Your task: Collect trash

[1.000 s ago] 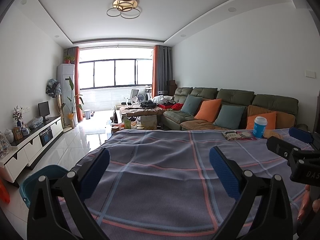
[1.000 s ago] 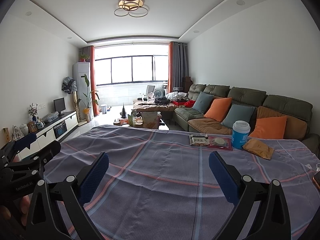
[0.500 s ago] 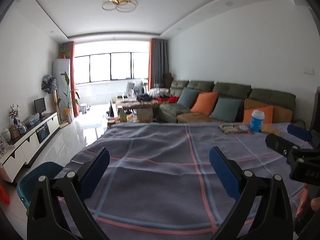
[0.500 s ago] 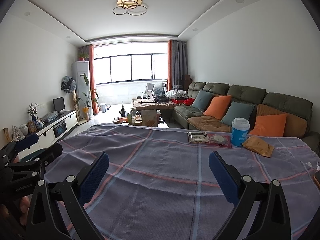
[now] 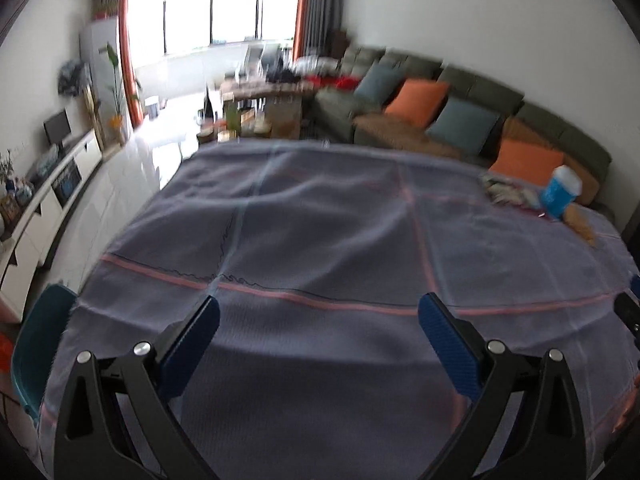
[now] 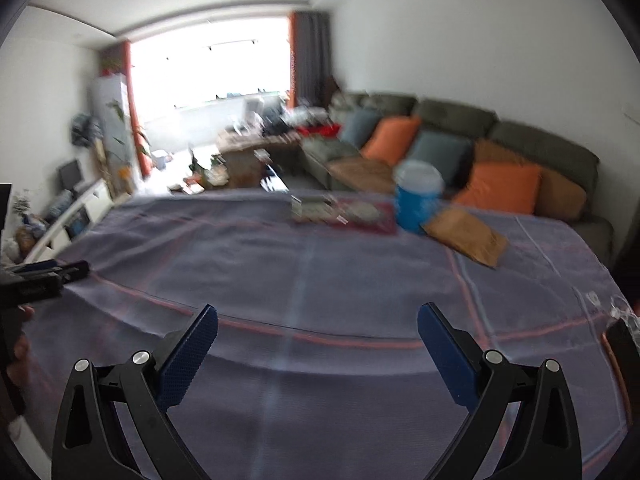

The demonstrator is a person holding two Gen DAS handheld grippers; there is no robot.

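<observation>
Both cameras have tipped downward and tilted since half a second ago: the ceiling lamp has left the left view, and the far-corner items sit larger in the right view. Both current pictures are motion-blurred.

Item 1: left gripper. Jaws spread wide, nothing between the blue pads; hovers over the near part of the tablecloth. Also seen at the left edge of the right view.

Item 2: right gripper. Jaws likewise wide apart and empty, over the cloth's near edge.

Item 3: blue cup with white lid. Upright, far right part of the table, well apart from both grippers.

Item 4: brown paper bag. Lies flat, just right of the cup, apparently touching its base.

Item 5: red-edged wrapper with pale packets on it. Flat, just left of the cup.

Item 6: clear crumpled plastic. At the table's right edge; detail too blurred to tell.

Item 7: teal bin. On the floor, beside the table's near left corner.

Item 8: green sofa with orange and blue cushions, behind the table.
</observation>
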